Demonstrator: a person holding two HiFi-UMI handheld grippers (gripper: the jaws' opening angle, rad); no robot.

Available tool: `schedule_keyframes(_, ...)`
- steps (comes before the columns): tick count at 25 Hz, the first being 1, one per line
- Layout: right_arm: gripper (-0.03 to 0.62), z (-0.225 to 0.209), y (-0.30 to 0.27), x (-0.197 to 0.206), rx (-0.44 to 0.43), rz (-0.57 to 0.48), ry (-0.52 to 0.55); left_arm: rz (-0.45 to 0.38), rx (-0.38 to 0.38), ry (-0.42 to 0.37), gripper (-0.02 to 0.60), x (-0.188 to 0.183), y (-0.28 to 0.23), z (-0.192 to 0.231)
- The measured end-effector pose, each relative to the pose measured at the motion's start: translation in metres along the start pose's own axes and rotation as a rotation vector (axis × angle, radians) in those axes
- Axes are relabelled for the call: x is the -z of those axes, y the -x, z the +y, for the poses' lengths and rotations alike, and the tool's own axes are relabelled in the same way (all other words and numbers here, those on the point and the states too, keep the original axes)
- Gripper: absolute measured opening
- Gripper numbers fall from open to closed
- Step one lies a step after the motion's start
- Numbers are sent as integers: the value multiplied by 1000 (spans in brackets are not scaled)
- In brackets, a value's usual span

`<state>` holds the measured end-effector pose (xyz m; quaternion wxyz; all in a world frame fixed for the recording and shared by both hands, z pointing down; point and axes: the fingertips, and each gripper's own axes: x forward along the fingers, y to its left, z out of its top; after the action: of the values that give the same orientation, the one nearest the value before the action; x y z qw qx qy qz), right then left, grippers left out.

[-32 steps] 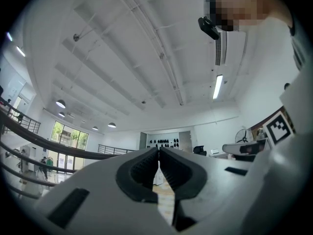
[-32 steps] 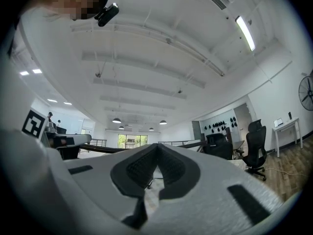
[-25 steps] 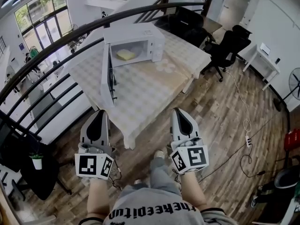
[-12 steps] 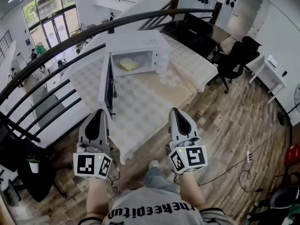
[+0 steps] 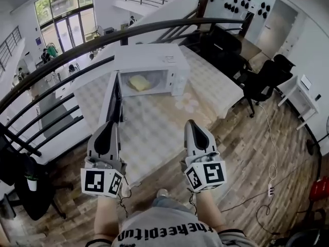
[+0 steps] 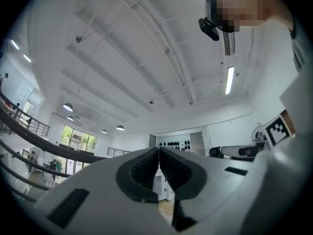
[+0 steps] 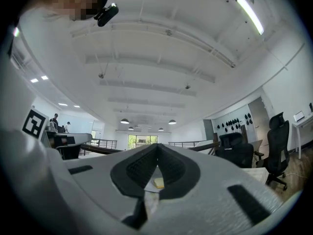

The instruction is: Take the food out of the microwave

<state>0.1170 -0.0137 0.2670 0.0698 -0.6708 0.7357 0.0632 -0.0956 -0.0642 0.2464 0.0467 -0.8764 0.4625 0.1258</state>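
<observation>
Checkered bench [image 5: 154, 133] in open office, white microwave [image 5: 149, 60] on it w/ door open, yellow food [image 5: 138, 82] inside, my left tool [image 5: 109, 125] & right tool [image 5: 193, 123] both closed tight, empty.

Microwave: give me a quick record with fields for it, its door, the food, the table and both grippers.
microwave: white, on table
door: open, hinged at left
food: yellow, inside microwave
left gripper: shut, empty, apart from microwave
right gripper: shut, empty, apart from microwave
</observation>
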Motion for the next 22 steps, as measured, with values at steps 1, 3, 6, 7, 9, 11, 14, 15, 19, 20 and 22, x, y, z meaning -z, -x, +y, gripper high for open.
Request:
schedule_keyframes(1,5,-6,-6,1,-6,-1,-2,2,-4,-3,11,2,-7,-2)
schedule_keyframes(3,5,-17,-17,1,-19,-3,-7,3,-13,-9,11,5,-20,-5)
schedule_keyframes(6,5,-35,-31,4,-39,-7,-14,2,-27,-19,11,9,-41,-11)
schedule_keyframes(7,5,-41,-35,5,-44,-9,-16,0,-30,-22,11,10,-48,-14)
schedule_keyframes(9,5,-55,-42,7,-50,-10,-21,-3,-35,-26,11,13,-61,-20)
schedule_keyframes(11,5,-67,-48,9,-53,-11,-23,-5,-39,-29,11,16,-72,-26)
schedule_keyframes(14,5,-82,-54,13,-57,-11,-29,2,-41,-30,11,24,-83,-34)
schedule_keyframes(15,5,-86,-55,14,-56,-12,-34,8,-39,-32,11,27,-86,-38)
schedule_keyframes(19,5,-95,-64,21,-62,-7,-52,33,-30,-44,11,37,-97,-44)
schedule_keyframes(20,5,-95,-66,23,-66,-4,-52,36,-31,-41,11,39,-99,-44)
schedule_keyframes(22,5,-95,-70,28,-73,2,-56,42,-32,-34,11,43,-103,-43)
